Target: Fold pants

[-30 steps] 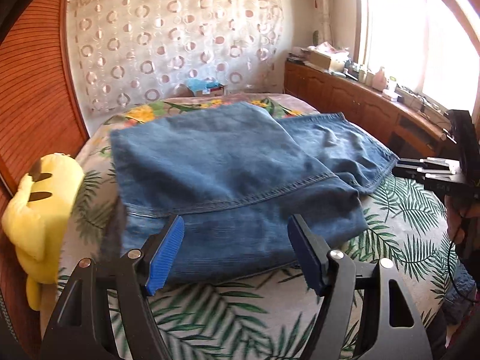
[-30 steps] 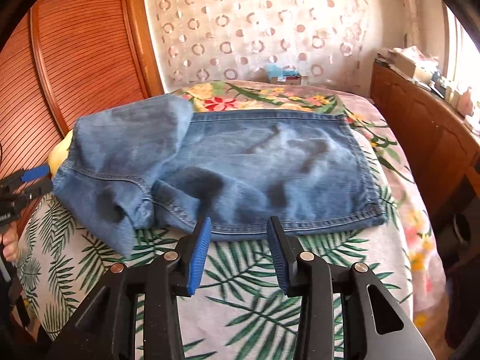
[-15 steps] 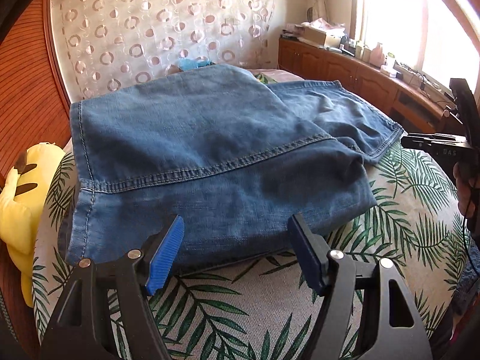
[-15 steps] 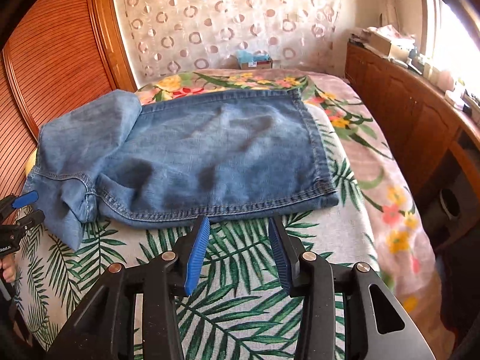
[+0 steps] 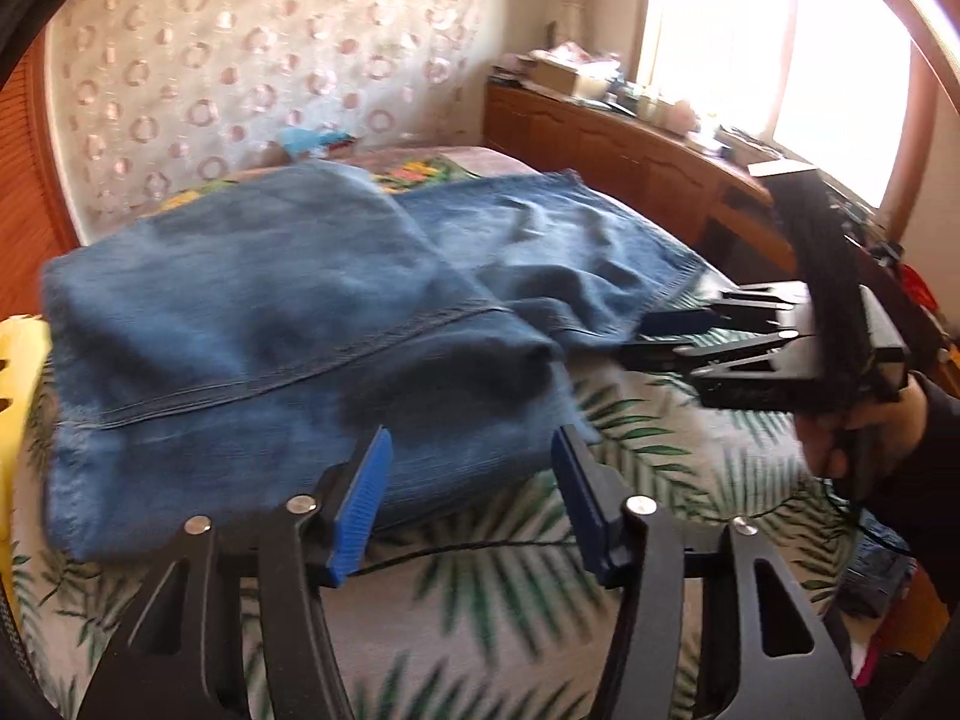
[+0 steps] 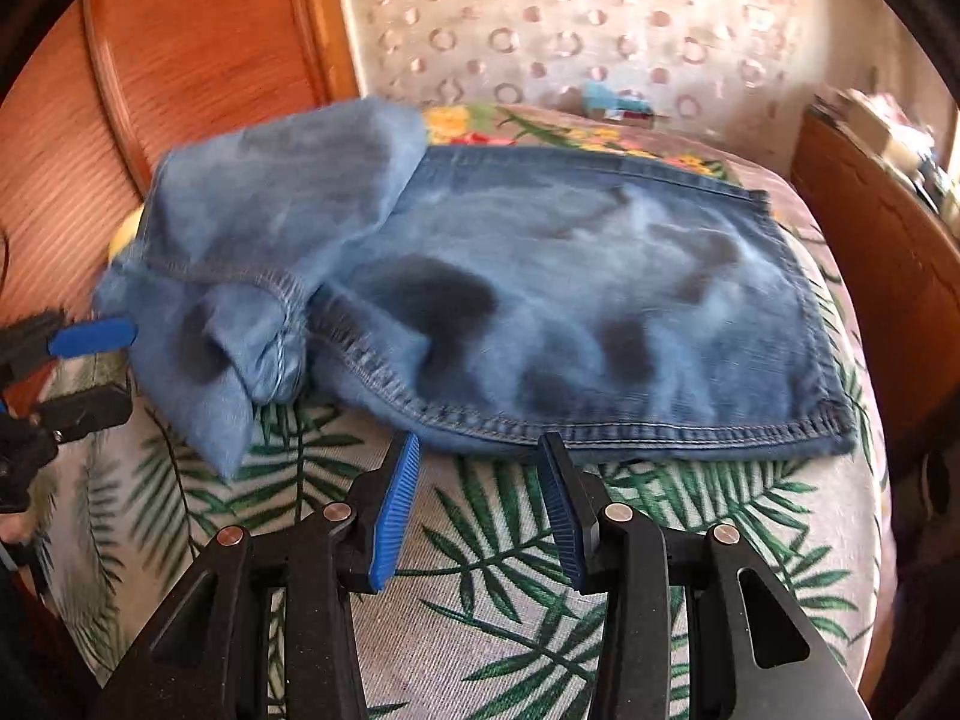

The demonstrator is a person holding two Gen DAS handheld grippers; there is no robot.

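Note:
Blue denim pants point(image 5: 288, 324) lie folded over on the bed, one part doubled on top of the other. In the right wrist view the pants point(image 6: 570, 300) spread across the bed with a bunched fold at the left. My left gripper point(image 5: 468, 498) is open and empty at the near edge of the doubled part; it also shows at the left of the right wrist view point(image 6: 90, 336). My right gripper point(image 6: 474, 504) is open and empty just before the hem edge; it also shows in the left wrist view point(image 5: 666, 336) beside the pants' right edge.
The bed has a palm-leaf cover point(image 6: 480, 570). A yellow plush toy point(image 5: 18, 396) lies at the bed's left side. A wooden cabinet point(image 5: 630, 150) with clutter runs under the window on the right. A wooden wall panel point(image 6: 180, 48) stands on the left.
Both grippers have moved in closer to the pants' edges. The right gripper now reaches the right hem in the left wrist view. Both stay open.

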